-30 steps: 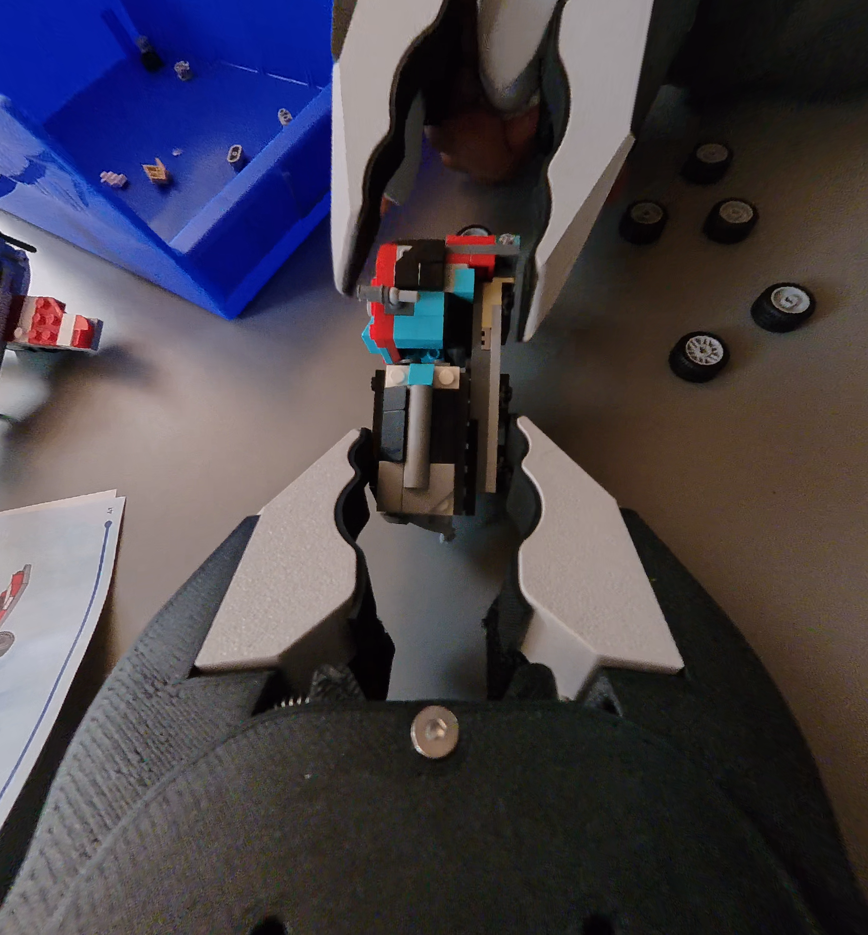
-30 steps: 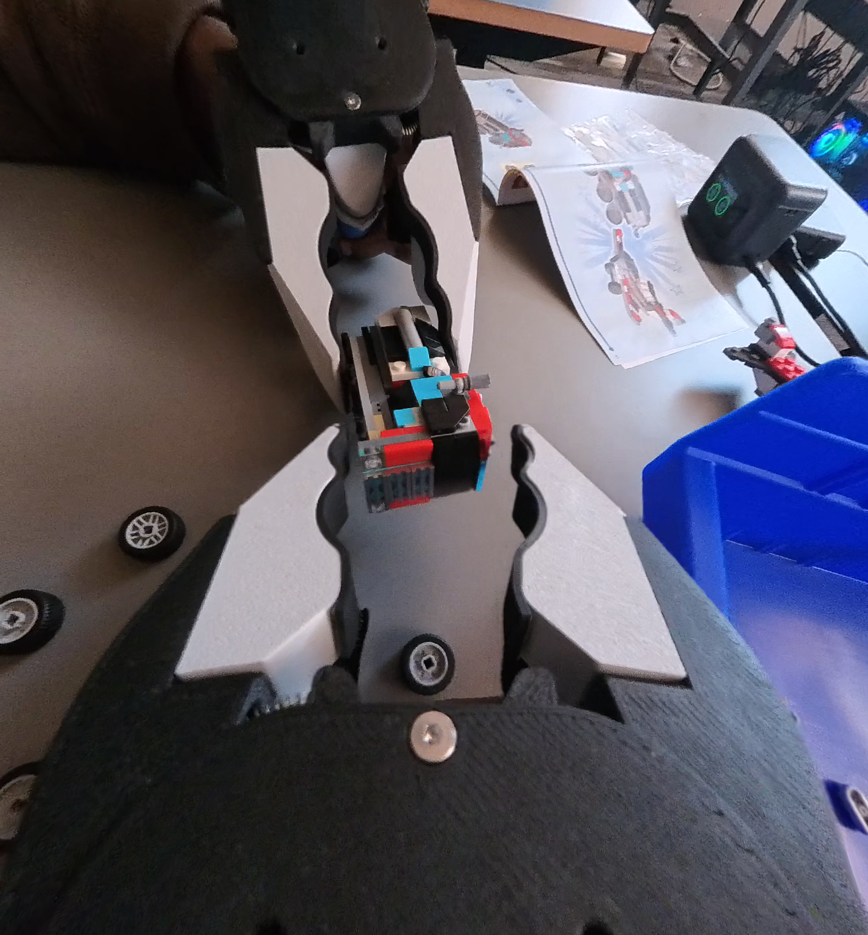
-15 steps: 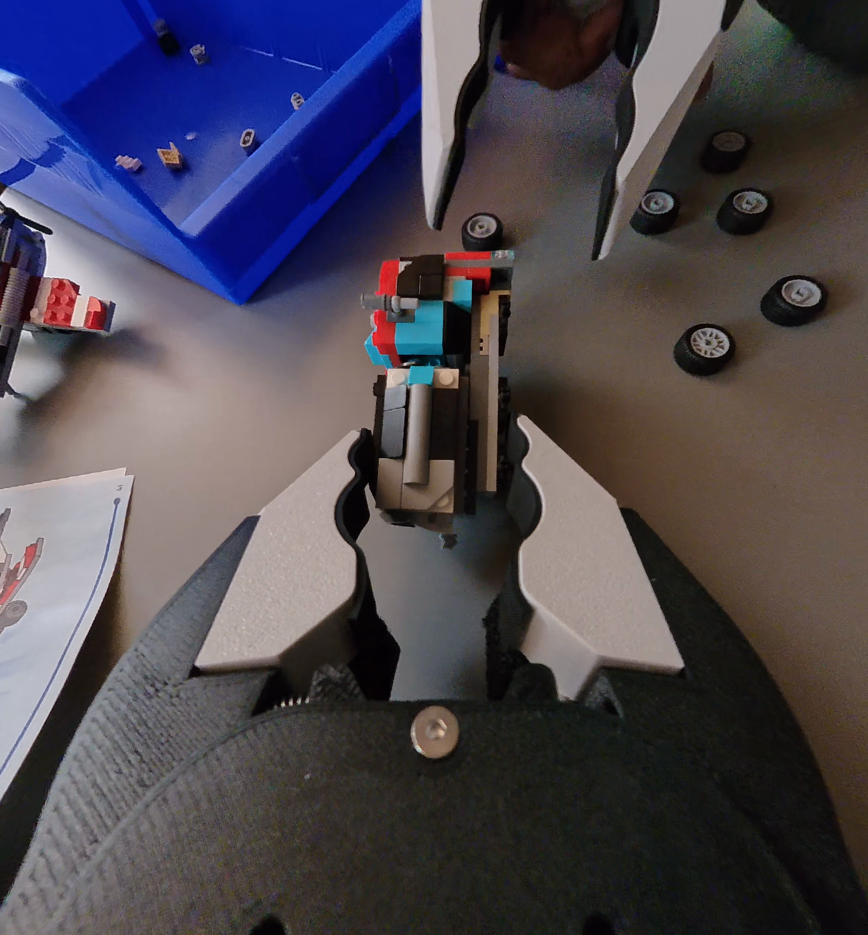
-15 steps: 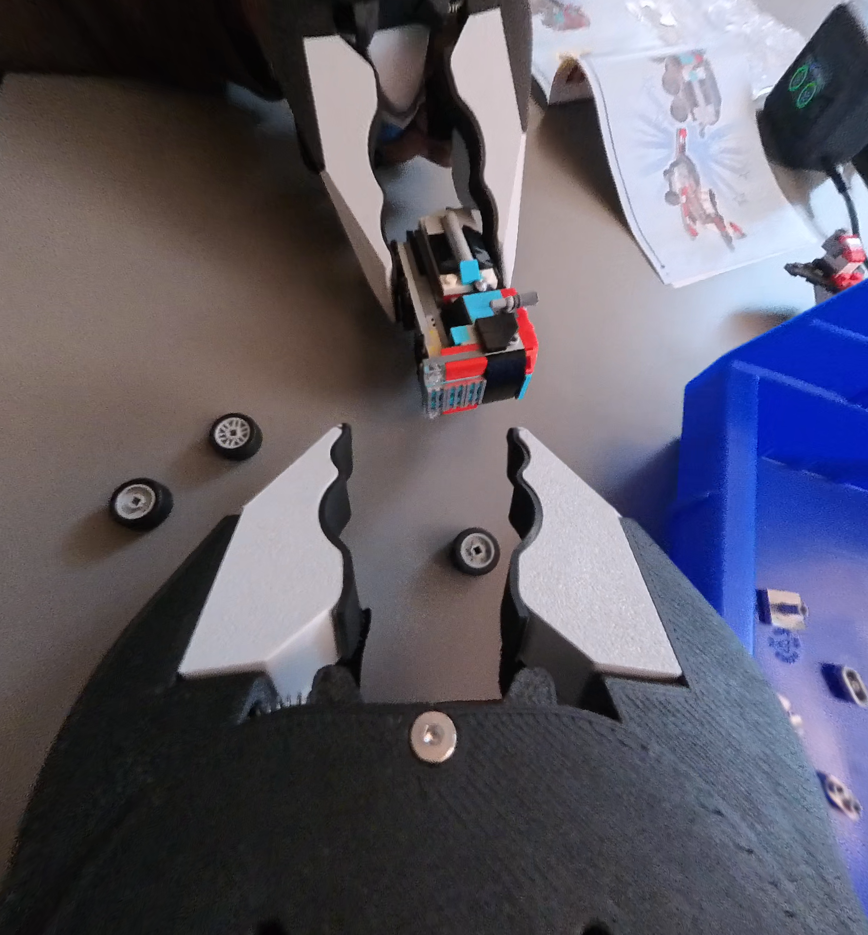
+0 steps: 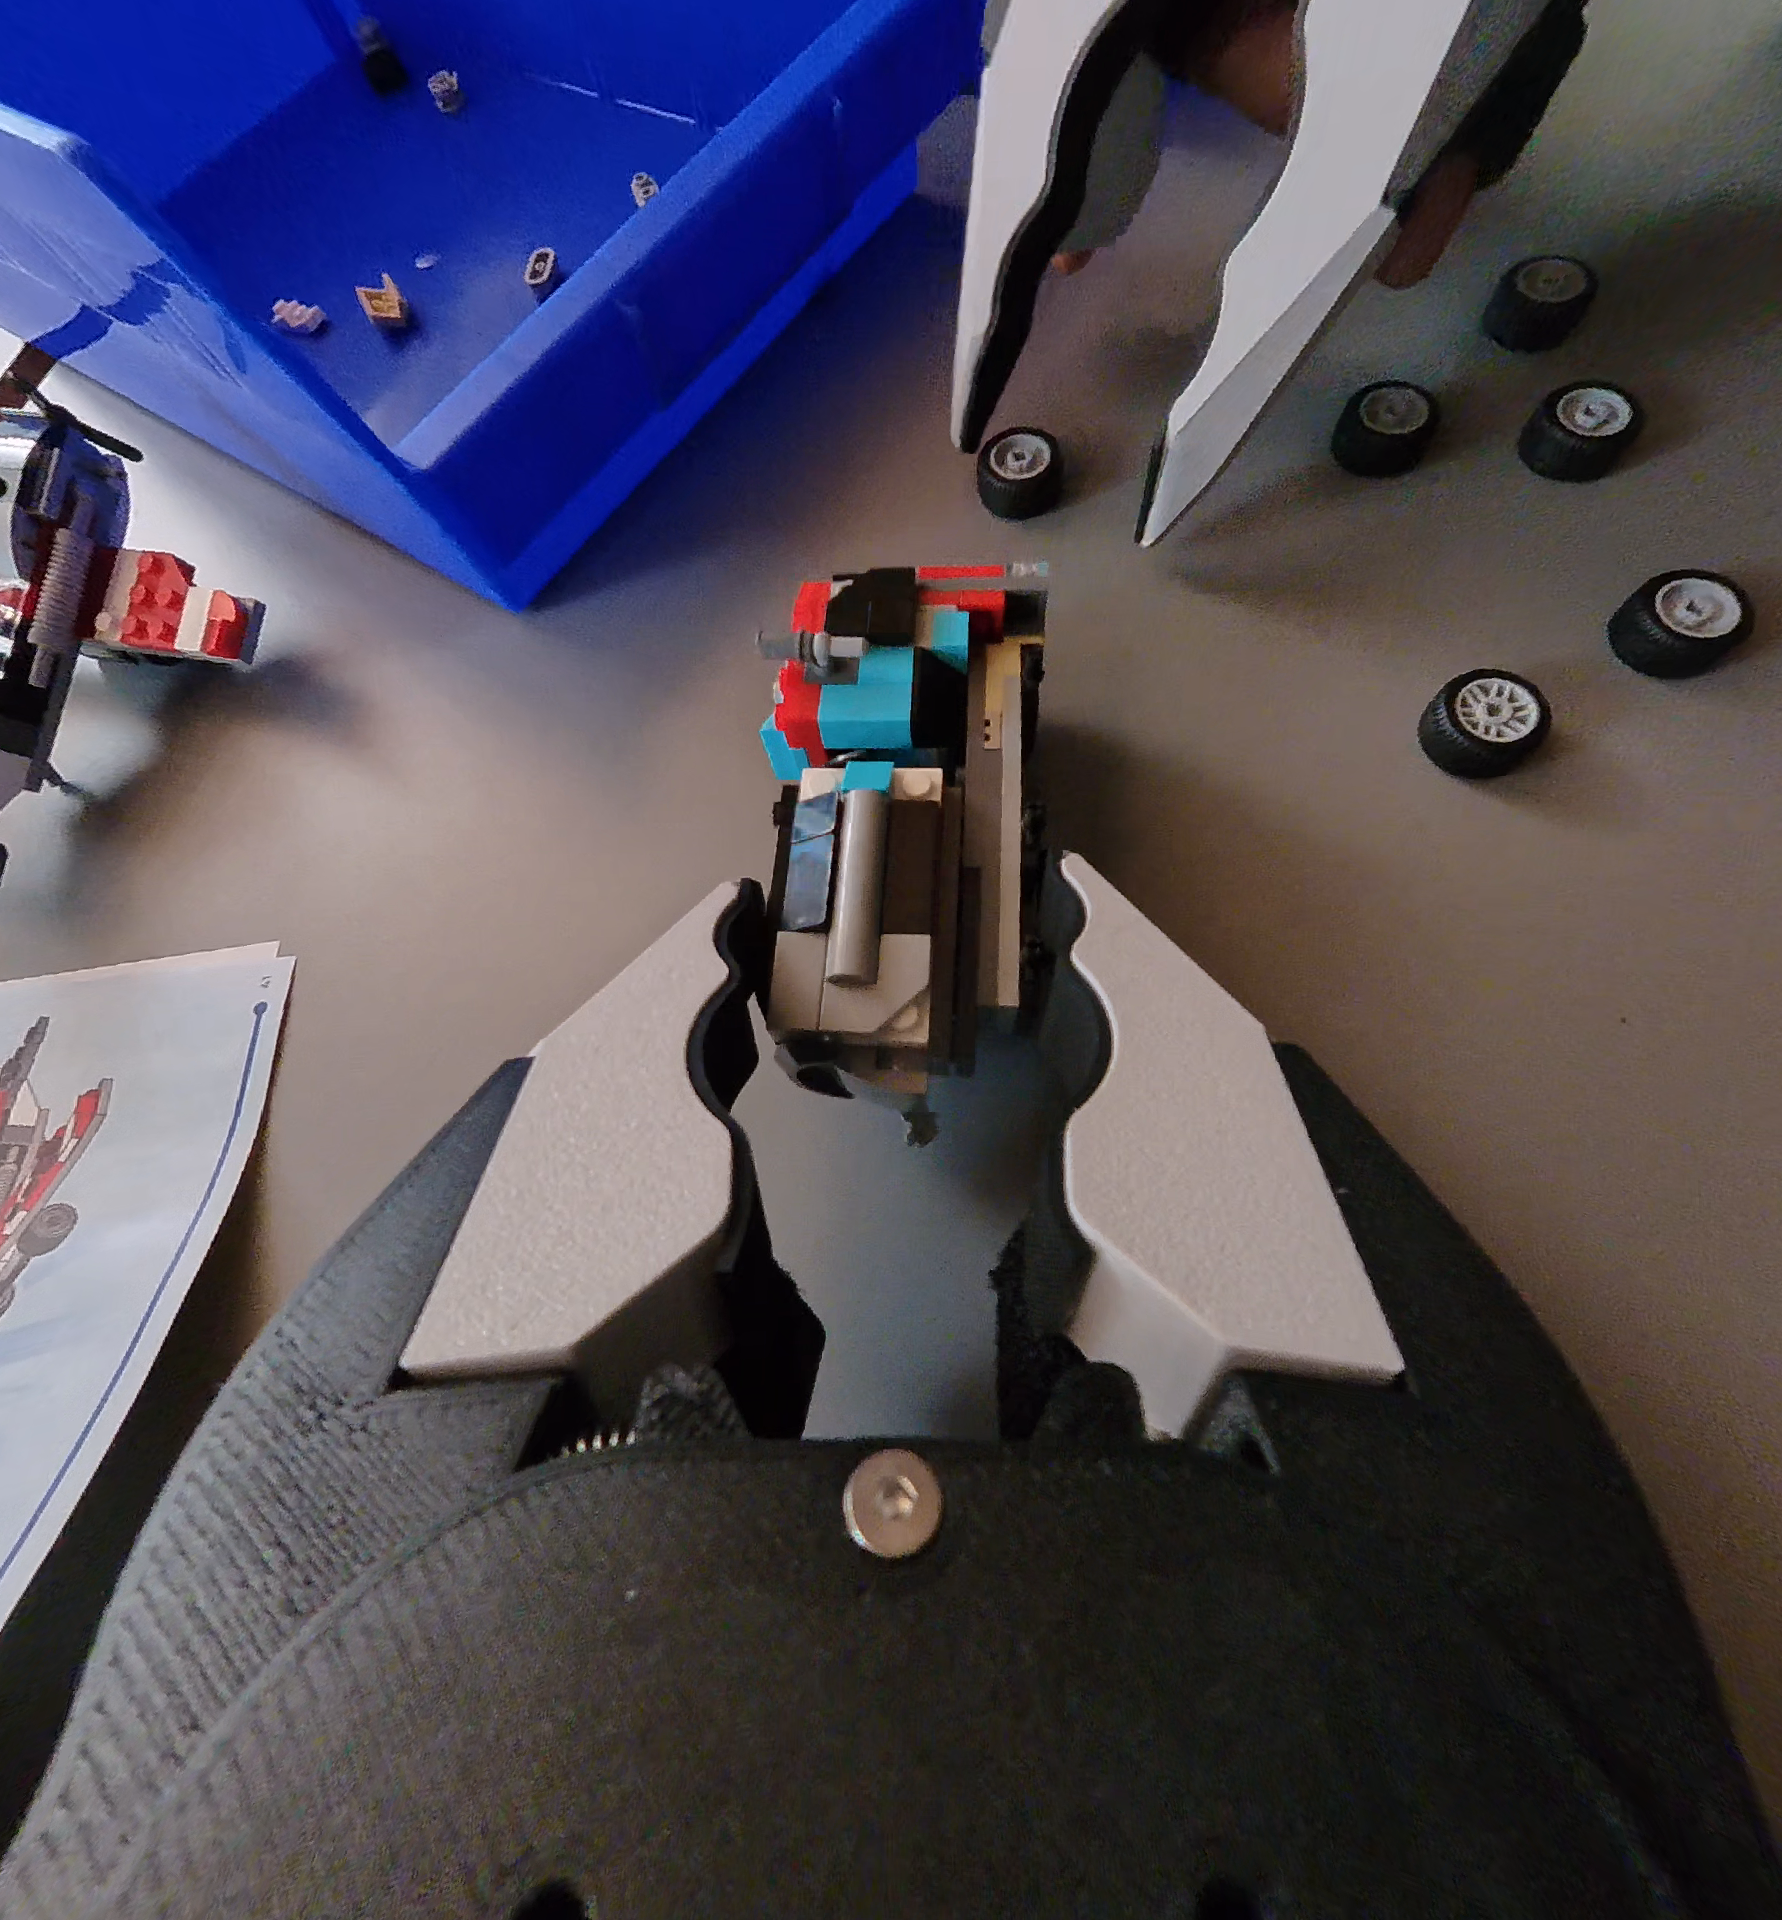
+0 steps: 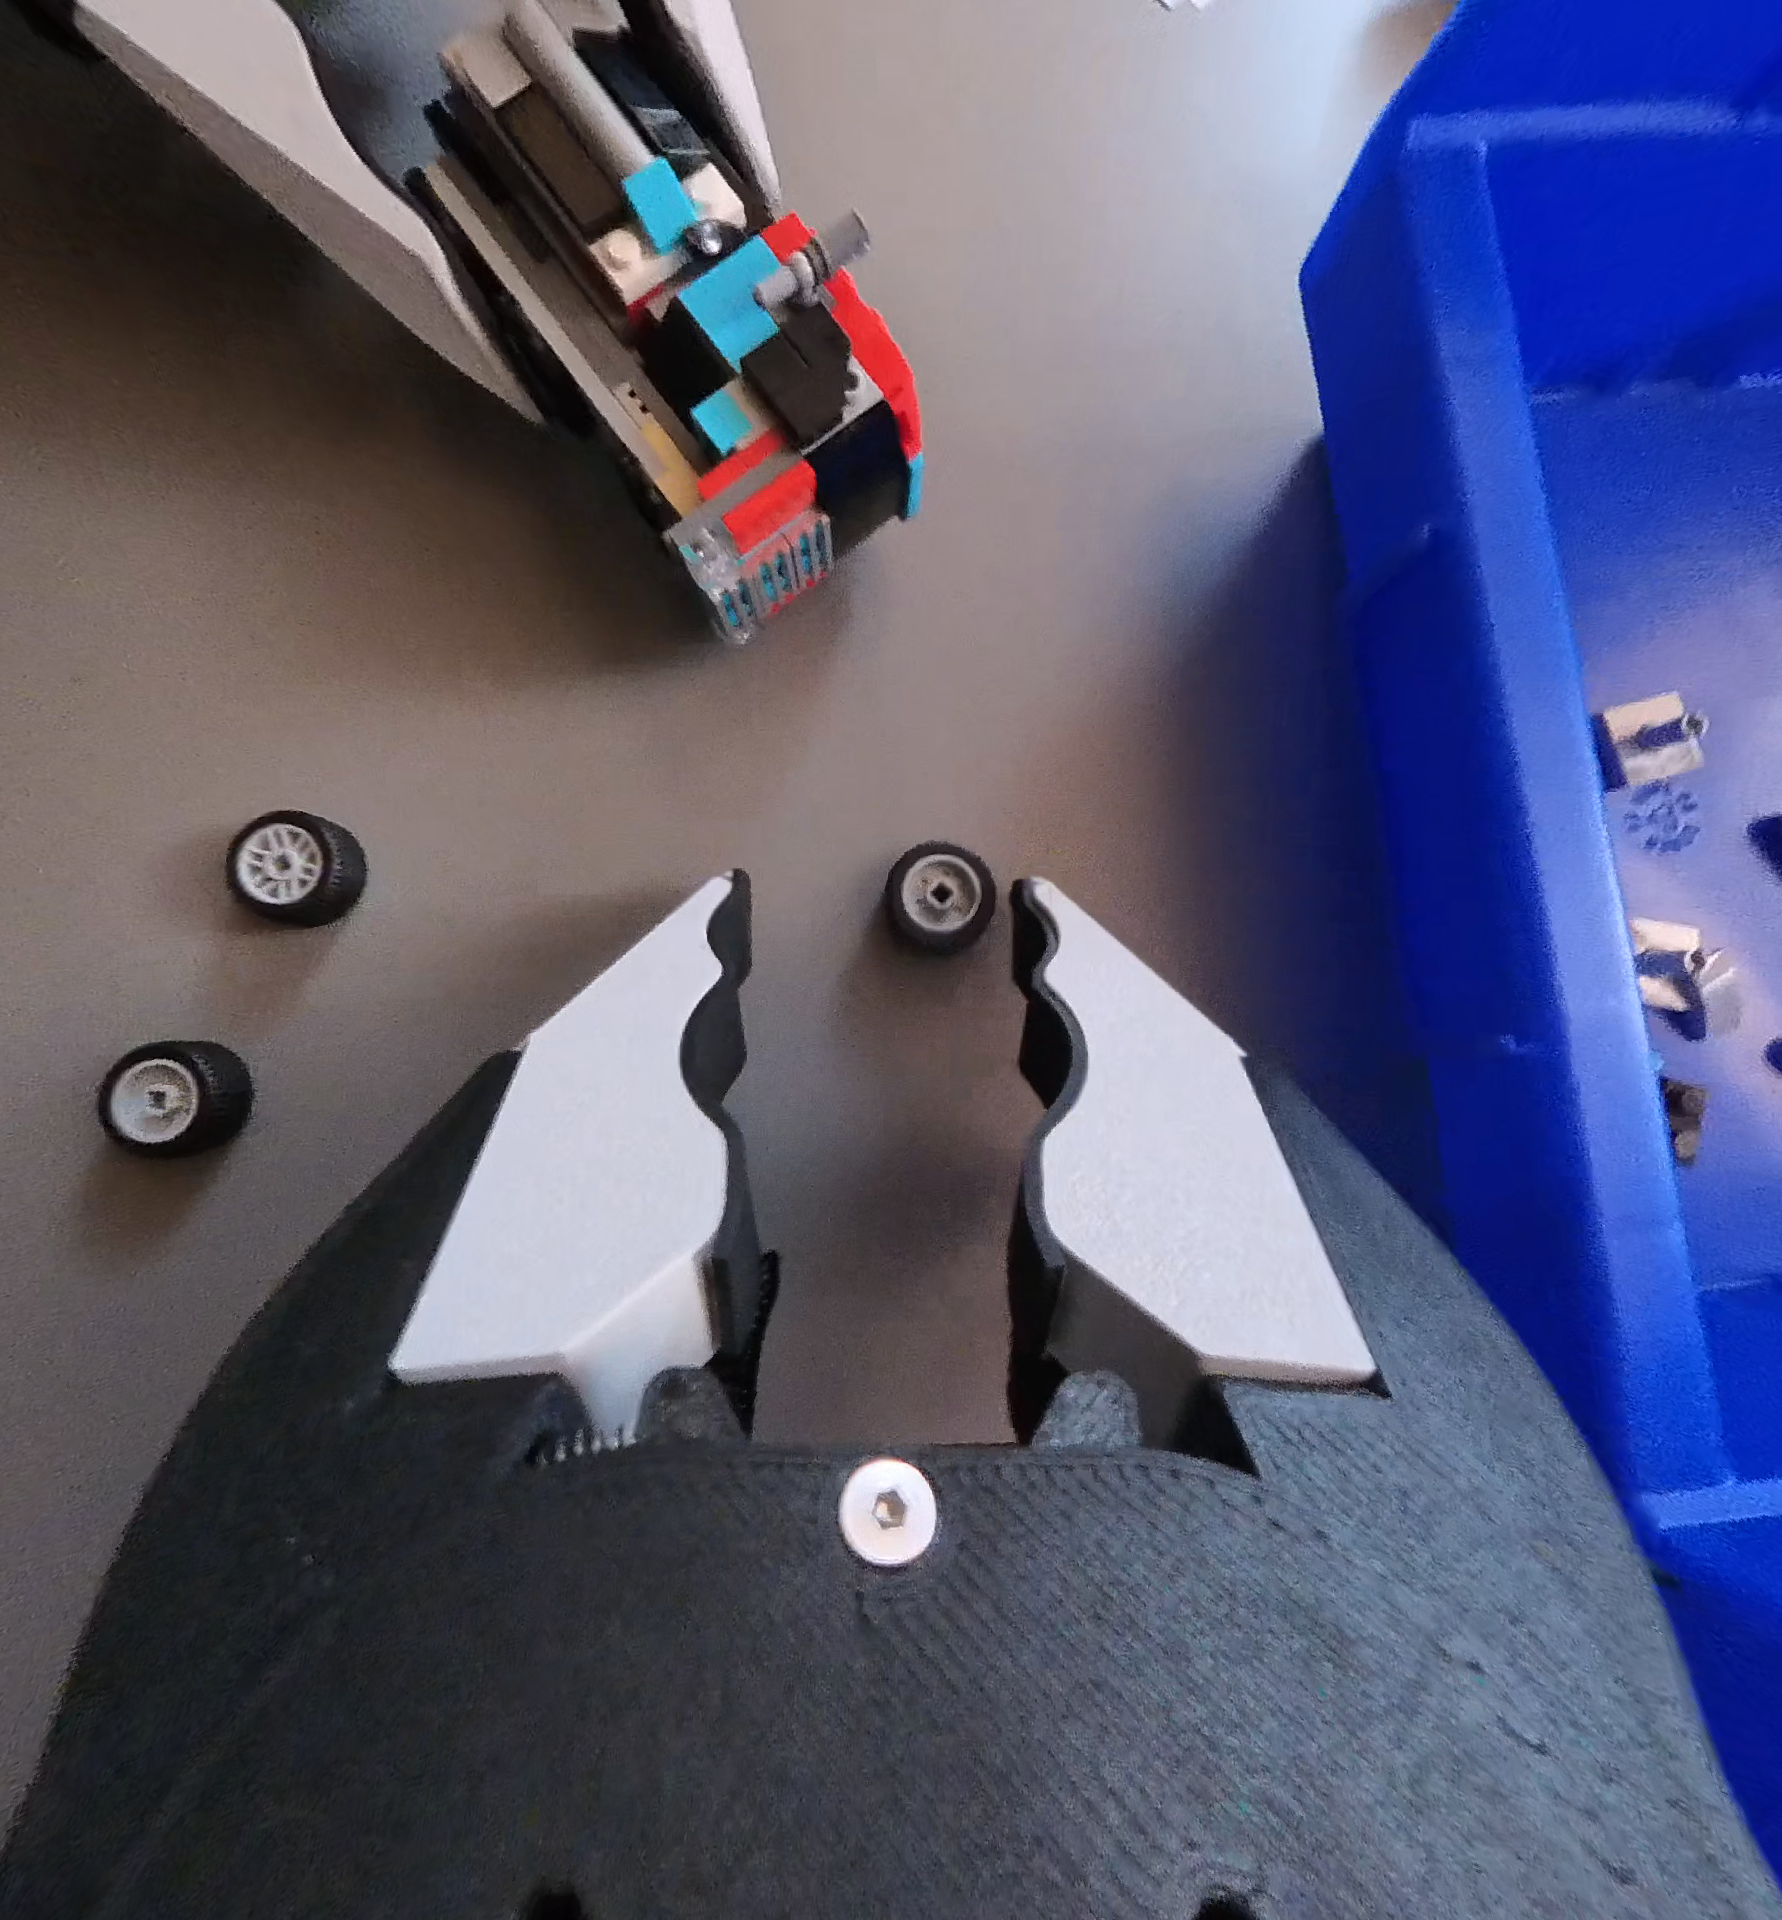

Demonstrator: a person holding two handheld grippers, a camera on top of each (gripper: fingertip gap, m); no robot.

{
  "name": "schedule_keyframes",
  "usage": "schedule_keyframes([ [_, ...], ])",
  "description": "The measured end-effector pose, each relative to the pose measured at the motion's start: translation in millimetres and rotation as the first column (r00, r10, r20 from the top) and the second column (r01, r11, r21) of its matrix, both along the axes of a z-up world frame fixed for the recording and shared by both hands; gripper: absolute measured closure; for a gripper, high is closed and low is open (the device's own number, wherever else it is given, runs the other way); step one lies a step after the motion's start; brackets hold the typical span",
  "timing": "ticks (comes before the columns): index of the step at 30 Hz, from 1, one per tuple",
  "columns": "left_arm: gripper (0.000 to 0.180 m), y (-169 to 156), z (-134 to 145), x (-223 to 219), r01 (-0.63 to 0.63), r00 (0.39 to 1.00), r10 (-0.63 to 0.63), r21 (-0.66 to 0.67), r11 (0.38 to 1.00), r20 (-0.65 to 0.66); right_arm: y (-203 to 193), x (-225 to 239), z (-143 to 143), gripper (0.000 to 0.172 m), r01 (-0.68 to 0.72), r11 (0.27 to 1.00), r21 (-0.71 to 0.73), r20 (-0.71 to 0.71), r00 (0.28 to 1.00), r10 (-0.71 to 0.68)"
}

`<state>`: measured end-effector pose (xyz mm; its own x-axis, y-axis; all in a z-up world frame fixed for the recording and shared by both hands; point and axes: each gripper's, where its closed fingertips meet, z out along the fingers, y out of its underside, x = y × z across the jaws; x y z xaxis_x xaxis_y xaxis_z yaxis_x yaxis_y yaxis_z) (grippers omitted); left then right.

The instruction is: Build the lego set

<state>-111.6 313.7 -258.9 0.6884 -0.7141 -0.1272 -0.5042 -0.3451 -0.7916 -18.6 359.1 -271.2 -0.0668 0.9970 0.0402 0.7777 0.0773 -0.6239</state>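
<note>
In the left wrist view, a booklet (image 5: 87,1195) lay at the far left on the grey table (image 5: 451,810), and above it stood a red and black brick model (image 5: 45,623). Behind these sat a blue bin (image 5: 575,343) with a few small parts on its floor. In the middle, the left gripper (image 5: 897,894) was clenched on a brick car (image 5: 897,790), its pads pressing on the black and grey rear end while the red and teal front stuck out ahead, clear of the fingers. Beyond the car, the right gripper (image 5: 1058,488) pointed down at the table with its jaws parted, and a small wheel (image 5: 1018,473) sat on the table between the fingertips, close against one finger; the other finger stood apart from it. To the right lay five more wheels, the nearest one (image 5: 1484,722) with a spoked hub. In the right wrist view, two wheels lay at the left, the same small wheel (image 6: 939,897) sat between the tips just beside the right-hand finger (image 6: 1032,925), unpressed, and the bin (image 6: 1469,831) stood at the right.
</note>
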Motion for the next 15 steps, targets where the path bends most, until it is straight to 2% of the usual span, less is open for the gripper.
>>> schedule_keyframes([
  [4, 0.124, 0.4, -0.5, 0.0, -0.001, 1.0, 0.001, -0.002, 1.0, 0.006, 1.6, 4.5, -3.8, 0.137, 0.034, 0.999, -0.028, -0.006, 0.999, -0.035],
  [6, 0.124, 0.6, 0.0, 0.5, -0.001, 1.0, 0.001, 0.001, 1.0, 0.007, -0.5, 3.3, -1.9, 0.153, 0.012, 0.999, -0.031, -0.024, 1.0, -0.013],
  [10, 0.124, 0.1, 1.1, 2.1, 0.007, 1.0, -0.008, 0.009, 1.0, 0.007, -7.0, -3.0, 9.9, 0.167, -0.061, 0.998, 0.002, -0.1, 0.993, 0.061],
  [12, 0.124, 0.1, 1.2, 2.4, 0.007, 1.0, -0.007, 0.01, 1.0, 0.007, -8.2, -5.5, 14.3, 0.165, -0.069, 0.998, 0.008, -0.128, 0.989, 0.069],
  [15, 0.124, -0.1, 0.5, 2.1, 0.007, 1.0, -0.007, 0.007, 1.0, 0.005, -3.9, -3.0, 8.4, 0.14, -0.057, 0.998, 0.015, -0.103, 0.993, 0.058],
])
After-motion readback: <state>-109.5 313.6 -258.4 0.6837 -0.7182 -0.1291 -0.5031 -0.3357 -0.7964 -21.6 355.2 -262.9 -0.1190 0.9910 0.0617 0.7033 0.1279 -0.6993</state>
